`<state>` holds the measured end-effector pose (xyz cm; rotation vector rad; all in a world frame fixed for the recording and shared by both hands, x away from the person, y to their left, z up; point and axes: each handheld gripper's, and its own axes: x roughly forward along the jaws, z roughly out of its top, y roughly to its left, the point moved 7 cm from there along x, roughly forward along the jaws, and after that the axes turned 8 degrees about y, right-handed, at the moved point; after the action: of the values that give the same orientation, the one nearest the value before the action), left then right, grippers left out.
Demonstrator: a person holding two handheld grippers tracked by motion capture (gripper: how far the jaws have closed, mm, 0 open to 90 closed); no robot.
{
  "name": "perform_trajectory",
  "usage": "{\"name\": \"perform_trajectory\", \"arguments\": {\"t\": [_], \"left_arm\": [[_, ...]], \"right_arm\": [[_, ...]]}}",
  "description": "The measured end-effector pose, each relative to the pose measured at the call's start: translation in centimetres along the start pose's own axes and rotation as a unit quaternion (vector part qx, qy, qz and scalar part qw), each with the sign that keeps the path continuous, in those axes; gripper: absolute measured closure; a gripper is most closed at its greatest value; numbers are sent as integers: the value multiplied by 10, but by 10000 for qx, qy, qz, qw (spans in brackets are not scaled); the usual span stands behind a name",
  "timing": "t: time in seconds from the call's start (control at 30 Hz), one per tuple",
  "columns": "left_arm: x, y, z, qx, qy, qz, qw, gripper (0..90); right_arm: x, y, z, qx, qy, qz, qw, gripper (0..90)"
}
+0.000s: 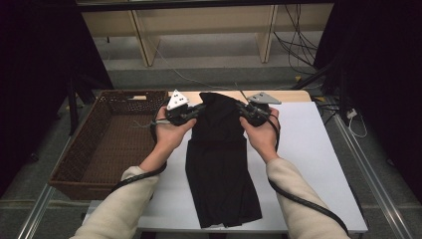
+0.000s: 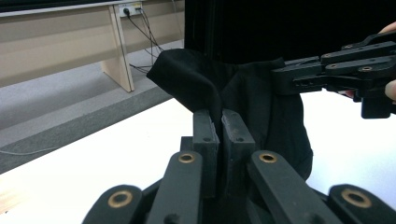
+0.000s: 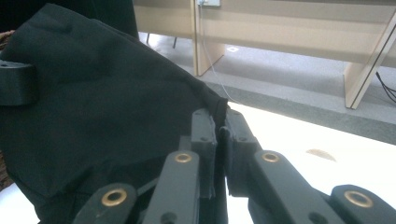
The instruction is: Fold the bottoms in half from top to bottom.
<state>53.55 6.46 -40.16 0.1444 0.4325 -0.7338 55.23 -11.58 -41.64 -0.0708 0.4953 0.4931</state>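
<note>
Black garment (image 1: 219, 164) lies lengthwise on the white table (image 1: 318, 149), far end lifted between both grippers. Left gripper (image 1: 195, 112) is clamped on its left edge, fabric pinched between the pads (image 2: 205, 135). Right gripper (image 1: 243, 110) is clamped on the opposite edge, cloth fold caught in the jaws. Near end rests flat by the table's front edge. Wicker basket (image 1: 107, 144) sits just left of the table.

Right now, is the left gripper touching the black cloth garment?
Touching: left gripper view shows the left gripper with jaws shut on the black cloth garment.
</note>
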Motion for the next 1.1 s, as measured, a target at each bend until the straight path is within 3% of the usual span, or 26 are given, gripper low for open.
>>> {"name": "perform_trajectory", "arguments": {"t": [0.53,0.67,1.1], "left_arm": [[-19,-19,-18,98,-185,-229,9995,850],[-22,-22,-23,27,-213,-324,9992,851],[-29,-31,-32,132,-149,-280,9994,850]], "right_arm": [[-21,11,-16,-120,-86,180,9997,846],[-26,15,-20,-121,-126,203,9996,845],[-33,21,-34,-107,-132,261,9995,844]]}}
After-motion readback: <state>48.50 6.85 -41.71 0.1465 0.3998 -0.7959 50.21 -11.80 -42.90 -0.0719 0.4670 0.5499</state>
